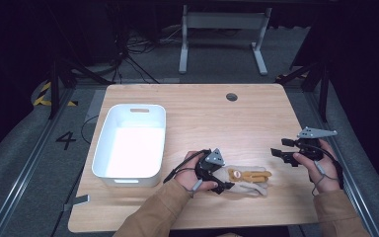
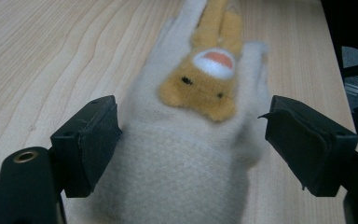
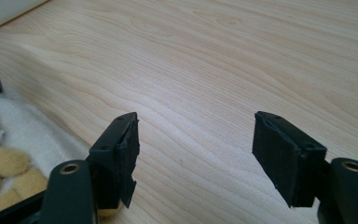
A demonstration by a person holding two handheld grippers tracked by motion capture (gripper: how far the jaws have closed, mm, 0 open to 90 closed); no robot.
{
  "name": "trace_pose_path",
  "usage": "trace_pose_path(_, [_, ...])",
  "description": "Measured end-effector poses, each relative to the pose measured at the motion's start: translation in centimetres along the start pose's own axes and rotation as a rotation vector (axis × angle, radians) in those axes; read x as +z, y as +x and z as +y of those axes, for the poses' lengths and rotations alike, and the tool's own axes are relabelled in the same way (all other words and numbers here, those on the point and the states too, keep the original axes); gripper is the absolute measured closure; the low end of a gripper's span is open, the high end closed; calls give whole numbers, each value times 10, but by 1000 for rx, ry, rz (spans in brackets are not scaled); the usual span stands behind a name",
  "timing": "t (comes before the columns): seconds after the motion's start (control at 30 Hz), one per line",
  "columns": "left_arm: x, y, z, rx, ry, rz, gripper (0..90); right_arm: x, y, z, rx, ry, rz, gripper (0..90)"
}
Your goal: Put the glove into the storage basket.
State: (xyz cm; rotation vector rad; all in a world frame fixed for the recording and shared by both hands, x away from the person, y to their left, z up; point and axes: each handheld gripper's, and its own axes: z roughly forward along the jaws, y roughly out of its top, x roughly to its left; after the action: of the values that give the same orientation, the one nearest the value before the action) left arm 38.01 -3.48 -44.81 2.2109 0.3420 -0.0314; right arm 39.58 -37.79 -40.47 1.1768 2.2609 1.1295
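The left gripper [image 2: 189, 140] stands wide with the cream plush mitten [image 2: 186, 154] lying between its jaws on the bench [image 2: 51, 56], while the right gripper [image 3: 196, 154], well apart, gapes wide over bare wood.

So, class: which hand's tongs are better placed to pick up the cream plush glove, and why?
The left. The left tongs are open with a jaw on each side of the plush glove. The right tongs are open over bare table, off to the glove's side.
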Motion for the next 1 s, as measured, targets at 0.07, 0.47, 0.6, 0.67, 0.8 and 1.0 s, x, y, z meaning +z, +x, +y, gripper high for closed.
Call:
trace_pose_path(0.07, [4,1,-2,16,16,11,183,0,0,0,-1,-1,-1,326])
trace_pose_path(0.47, [21,0,-3,69,62,15,163,-4,-1,-5,5,6,-11,326])
trace_pose_path(0.6, [25,-1,-2,82,75,13,158,-6,-1,-7,8,9,-14,326])
trace_pose_path(0.67, [28,-2,-2,95,89,13,155,-7,-2,-8,11,9,-18,326])
trace_pose_path(0.8, [32,-2,-1,110,110,11,157,-8,-3,-9,12,10,-23,327])
trace_pose_path(1.0, [35,-4,-1,115,127,11,157,-7,-3,-10,11,11,-29,340])
